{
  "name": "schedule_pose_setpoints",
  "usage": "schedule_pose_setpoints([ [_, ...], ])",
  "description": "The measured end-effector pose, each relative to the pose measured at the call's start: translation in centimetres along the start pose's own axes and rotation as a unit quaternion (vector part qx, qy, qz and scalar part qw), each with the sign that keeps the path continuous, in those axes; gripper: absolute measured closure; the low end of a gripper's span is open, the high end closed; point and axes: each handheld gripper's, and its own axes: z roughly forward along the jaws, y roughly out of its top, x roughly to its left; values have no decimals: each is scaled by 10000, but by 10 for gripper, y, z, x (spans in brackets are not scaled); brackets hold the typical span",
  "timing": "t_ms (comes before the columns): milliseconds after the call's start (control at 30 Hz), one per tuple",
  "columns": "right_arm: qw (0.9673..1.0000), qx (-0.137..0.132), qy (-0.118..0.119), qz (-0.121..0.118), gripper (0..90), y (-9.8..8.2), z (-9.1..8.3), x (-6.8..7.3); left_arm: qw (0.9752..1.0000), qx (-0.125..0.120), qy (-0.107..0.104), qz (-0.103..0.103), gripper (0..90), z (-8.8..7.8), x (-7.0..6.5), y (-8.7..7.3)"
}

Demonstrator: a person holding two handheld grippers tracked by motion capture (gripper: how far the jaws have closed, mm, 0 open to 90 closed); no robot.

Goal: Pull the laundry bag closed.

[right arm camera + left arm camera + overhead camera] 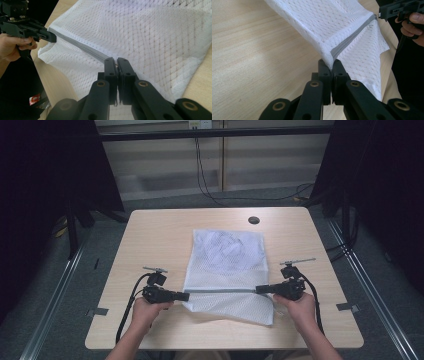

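Note:
A white mesh laundry bag [225, 265] with a grey zipper [222, 291] lies on the light wooden table [150, 235]. My left gripper [186, 296] is shut on the bag's left edge, right at the zipper's end [332, 60]. My right gripper [259, 289] is shut on the opposite end of the zipper [115, 60]. The zipper line is stretched straight between the two grippers and lifted a little off the table. In the left gripper view the mesh bag [332, 22] rises away from the jaws. Something crumpled and pale shows through the mesh in the bag's far half [225, 245].
A dark round cable hole [254, 220] sits near the table's far edge. Black cables trail from both grippers toward the front edge. Bare tabletop lies left and right of the bag. Dark curtains and metal floor rails flank the table.

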Motion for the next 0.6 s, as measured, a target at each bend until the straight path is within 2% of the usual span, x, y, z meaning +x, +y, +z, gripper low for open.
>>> schedule_pose_setpoints([
  [133, 10000, 5, 12, 9, 869, 0, 0, -1, 10000, 24, 22, 56, 882, 0, 1, 0],
  [600, 10000, 11, -23, 27, 870, -1, -2, -2, 10000, 43, 14, 24, 882, 0, 1, 0],
])
